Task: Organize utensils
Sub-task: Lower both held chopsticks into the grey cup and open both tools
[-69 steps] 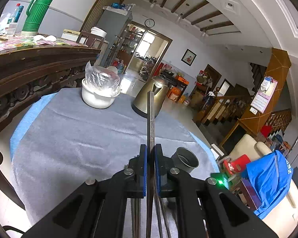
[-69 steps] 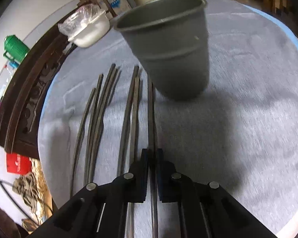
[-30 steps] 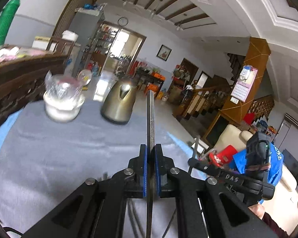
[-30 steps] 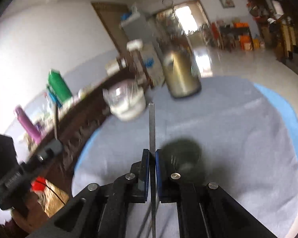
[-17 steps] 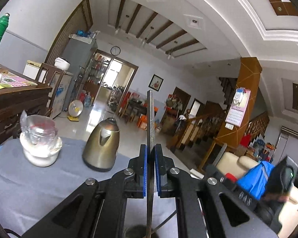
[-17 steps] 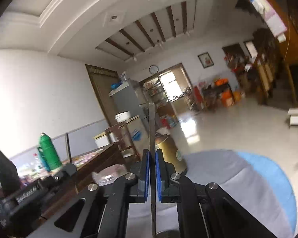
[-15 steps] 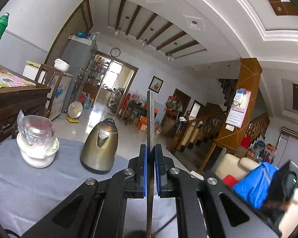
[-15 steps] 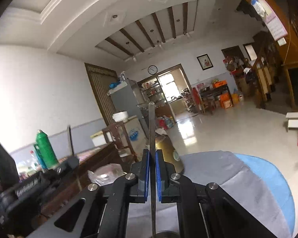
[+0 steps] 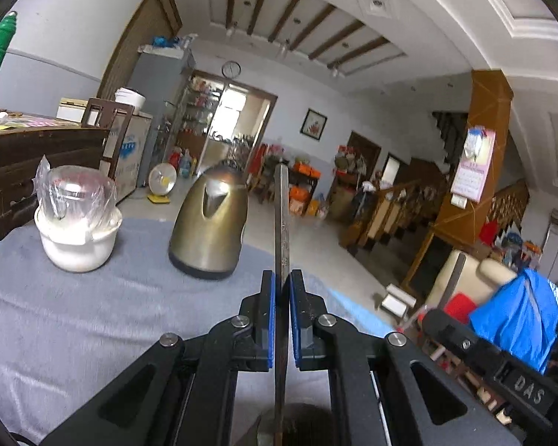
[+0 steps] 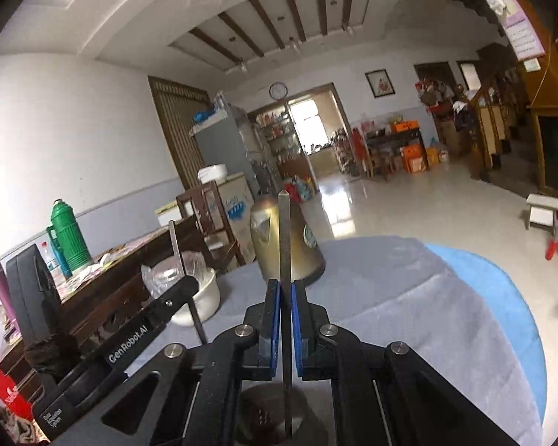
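Observation:
My left gripper [image 9: 282, 286] is shut on a dark metal chopstick [image 9: 281, 219] that stands upright, its lower end over the grey cup [image 9: 297, 425] at the bottom edge. My right gripper [image 10: 283, 290] is shut on another metal chopstick [image 10: 284, 241], also upright, its lower end reaching into the grey cup [image 10: 275, 412] below the jaws. The left gripper also shows in the right wrist view [image 10: 184, 278], at the left, with its chopstick [image 10: 176, 245]. The right gripper's body shows at the right of the left wrist view [image 9: 502, 364].
A brass kettle [image 9: 210, 223] and a white bowl with a plastic bag [image 9: 76, 223] stand at the far side of the grey cloth on the round table [image 9: 55, 319]. A dark wooden cabinet [image 10: 104, 297] with a green thermos [image 10: 69, 234] stands at the left.
Both grippers rose from the table and tipped their chopsticks upright over the cup. In the last half second both tilted slightly down; more table shows.

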`<action>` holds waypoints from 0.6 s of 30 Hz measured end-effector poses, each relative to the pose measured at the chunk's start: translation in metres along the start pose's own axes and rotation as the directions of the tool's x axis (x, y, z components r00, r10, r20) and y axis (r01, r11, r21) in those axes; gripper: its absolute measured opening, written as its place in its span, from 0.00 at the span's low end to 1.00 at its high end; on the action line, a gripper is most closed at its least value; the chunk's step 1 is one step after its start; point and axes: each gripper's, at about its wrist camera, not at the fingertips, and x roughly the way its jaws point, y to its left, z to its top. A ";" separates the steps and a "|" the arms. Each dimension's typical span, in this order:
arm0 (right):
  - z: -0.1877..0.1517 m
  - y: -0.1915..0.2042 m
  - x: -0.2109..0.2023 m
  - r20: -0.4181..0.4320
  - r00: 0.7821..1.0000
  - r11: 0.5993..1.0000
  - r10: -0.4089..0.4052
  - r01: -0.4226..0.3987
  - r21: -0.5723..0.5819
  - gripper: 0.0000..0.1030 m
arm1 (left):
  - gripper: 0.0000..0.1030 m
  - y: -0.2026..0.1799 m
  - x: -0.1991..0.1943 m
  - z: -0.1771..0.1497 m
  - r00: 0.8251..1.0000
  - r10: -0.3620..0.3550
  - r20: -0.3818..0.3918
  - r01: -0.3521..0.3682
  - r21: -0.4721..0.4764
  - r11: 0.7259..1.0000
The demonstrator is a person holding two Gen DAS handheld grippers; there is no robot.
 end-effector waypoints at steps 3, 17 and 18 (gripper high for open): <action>-0.002 -0.007 -0.005 -0.053 0.998 0.998 0.027 -0.024 0.052 0.10 | 0.13 0.000 -0.017 -0.002 0.999 -0.011 -0.031 0.012 0.016 1.000; -0.041 -0.007 -0.096 -0.054 0.995 0.994 0.088 -0.084 0.071 0.63 | 0.54 0.053 -0.149 -0.045 0.976 0.115 -0.185 -0.115 0.016 0.993; -0.045 -0.003 -0.096 -0.075 0.993 0.995 0.088 -0.084 0.057 0.63 | 0.54 0.056 -0.152 -0.049 0.970 0.135 -0.201 -0.136 0.009 0.991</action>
